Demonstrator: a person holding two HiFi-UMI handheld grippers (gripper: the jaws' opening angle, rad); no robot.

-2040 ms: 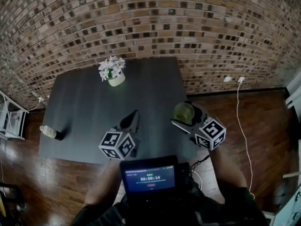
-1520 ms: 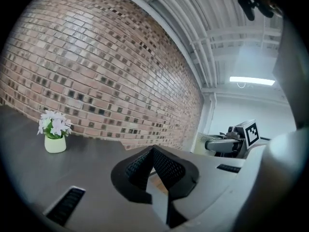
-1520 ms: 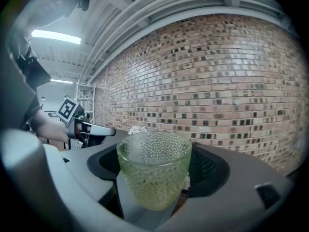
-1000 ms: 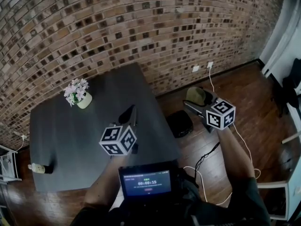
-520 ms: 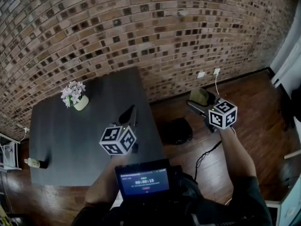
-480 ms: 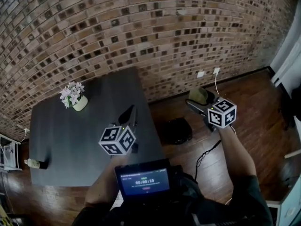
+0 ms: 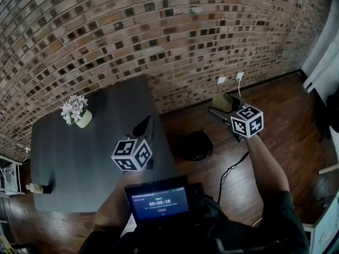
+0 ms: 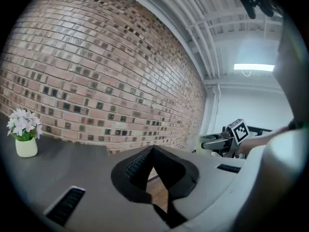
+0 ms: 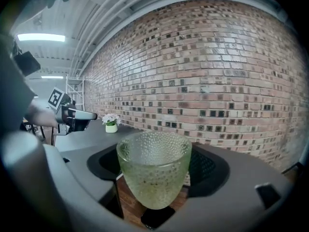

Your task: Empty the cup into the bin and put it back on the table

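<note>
Carrying dimpled green glass cup (image 9: 153,170) upright, clamped in your right gripper (image 7: 225,110), past desk (image 7: 79,152) right edge, above floor near black bin (image 7: 194,145). Your left gripper (image 7: 145,127) pinched together, empty, over desk. Dump and return pending.

my cup (image 9: 153,170) is pale green with a dotted pattern; i see a dark grey table (image 7: 79,157), a black bin (image 7: 195,145) and a mottled brown brick wall (image 7: 159,36).
</note>
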